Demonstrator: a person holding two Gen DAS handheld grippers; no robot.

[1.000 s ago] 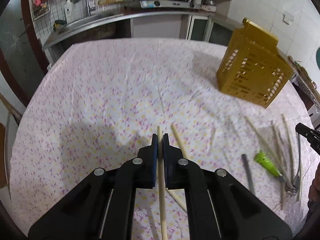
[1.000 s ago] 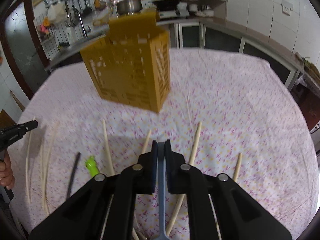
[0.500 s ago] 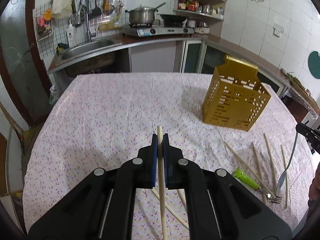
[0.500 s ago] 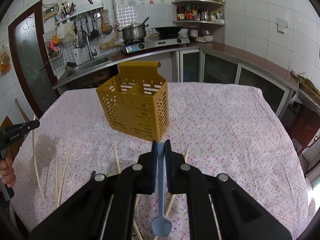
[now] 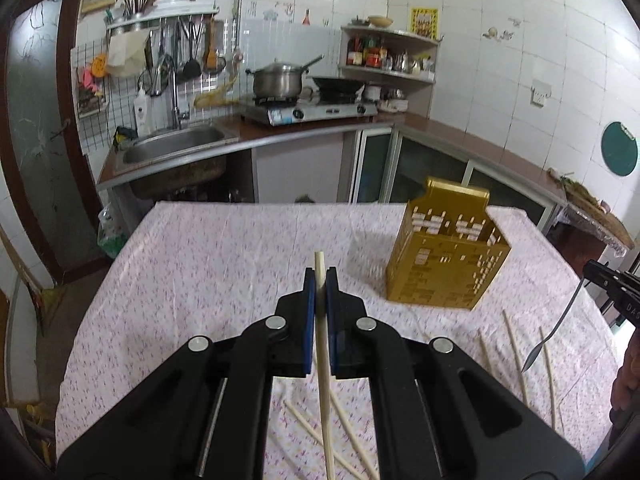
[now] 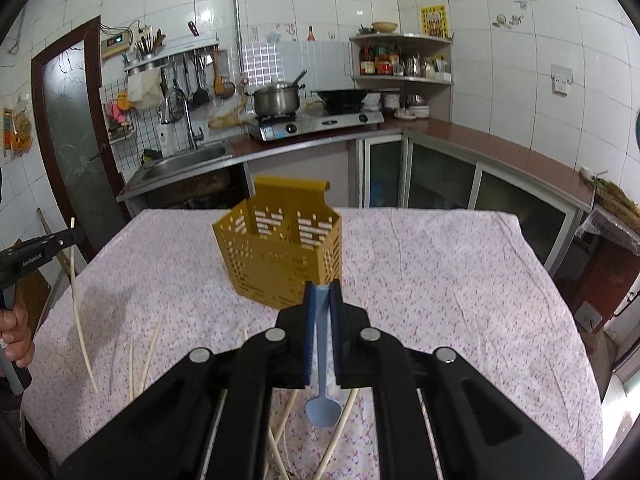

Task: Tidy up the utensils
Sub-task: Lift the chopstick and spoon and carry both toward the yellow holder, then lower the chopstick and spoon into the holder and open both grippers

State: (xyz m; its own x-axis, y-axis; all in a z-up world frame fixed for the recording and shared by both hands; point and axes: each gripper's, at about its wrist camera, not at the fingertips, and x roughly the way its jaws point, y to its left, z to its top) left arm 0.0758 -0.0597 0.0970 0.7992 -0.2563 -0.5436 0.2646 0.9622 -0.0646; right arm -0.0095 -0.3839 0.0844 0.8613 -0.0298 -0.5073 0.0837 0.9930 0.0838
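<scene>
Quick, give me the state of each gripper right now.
Left gripper: closed on a chopstick.
Right gripper: closed on a blue spoon.

I am looking into a home kitchen: white tiled walls, a steel sink [image 5: 172, 146] with a tap, ladles hanging on a wall rack [image 5: 176, 52], a lidded pot [image 5: 278, 80] and a wok [image 5: 338, 84] on a two-burner gas stove [image 5: 312, 110], and a corner shelf [image 5: 390, 54] crowded with condiment bottles.

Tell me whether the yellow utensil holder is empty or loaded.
Empty as far as visible: the yellow utensil holder stands upright, nothing pokes above its rim; its bottom is hidden.
</scene>
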